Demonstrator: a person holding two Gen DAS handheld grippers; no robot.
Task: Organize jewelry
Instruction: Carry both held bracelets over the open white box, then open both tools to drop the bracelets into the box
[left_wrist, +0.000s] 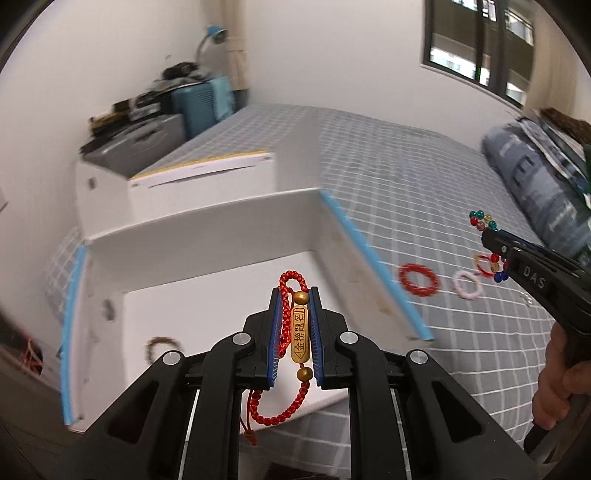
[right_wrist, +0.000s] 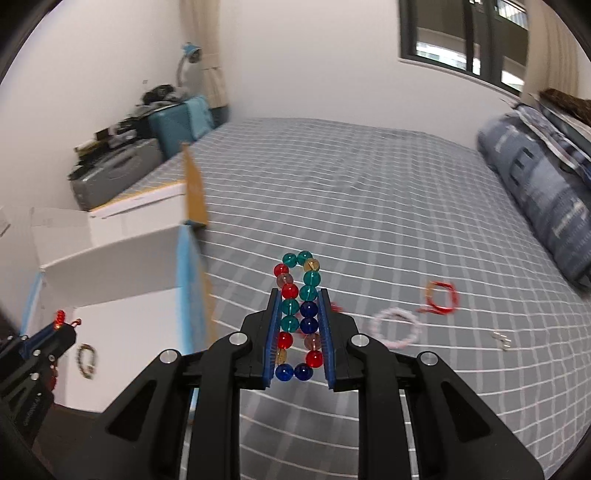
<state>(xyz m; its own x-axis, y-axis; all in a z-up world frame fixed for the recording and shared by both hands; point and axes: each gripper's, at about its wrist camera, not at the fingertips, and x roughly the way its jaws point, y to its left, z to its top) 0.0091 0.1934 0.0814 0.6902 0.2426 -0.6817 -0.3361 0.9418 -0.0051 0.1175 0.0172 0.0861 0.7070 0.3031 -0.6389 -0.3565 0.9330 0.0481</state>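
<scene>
My left gripper (left_wrist: 295, 295) is shut on a red braided cord bracelet with a gold plate (left_wrist: 299, 334), held above the open white box (left_wrist: 207, 229). A brown bead bracelet (left_wrist: 162, 347) lies on the box floor. My right gripper (right_wrist: 298, 295) is shut on a bracelet of coloured glass beads (right_wrist: 299, 314), held above the bed. It also shows in the left wrist view (left_wrist: 496, 240), at the right. On the grey checked bedsheet (right_wrist: 332, 184) lie a red bead ring (left_wrist: 419, 279), a pink bead ring (right_wrist: 395, 328) and a red-and-gold bracelet (right_wrist: 441, 296).
The box has blue-taped edges (left_wrist: 373, 262) and an open lid flap (right_wrist: 194, 188). A small silver piece (right_wrist: 502, 338) lies on the sheet at the right. A rolled blue quilt (right_wrist: 535, 199) lies along the right. Suitcases and clutter (right_wrist: 122, 147) stand by the far wall.
</scene>
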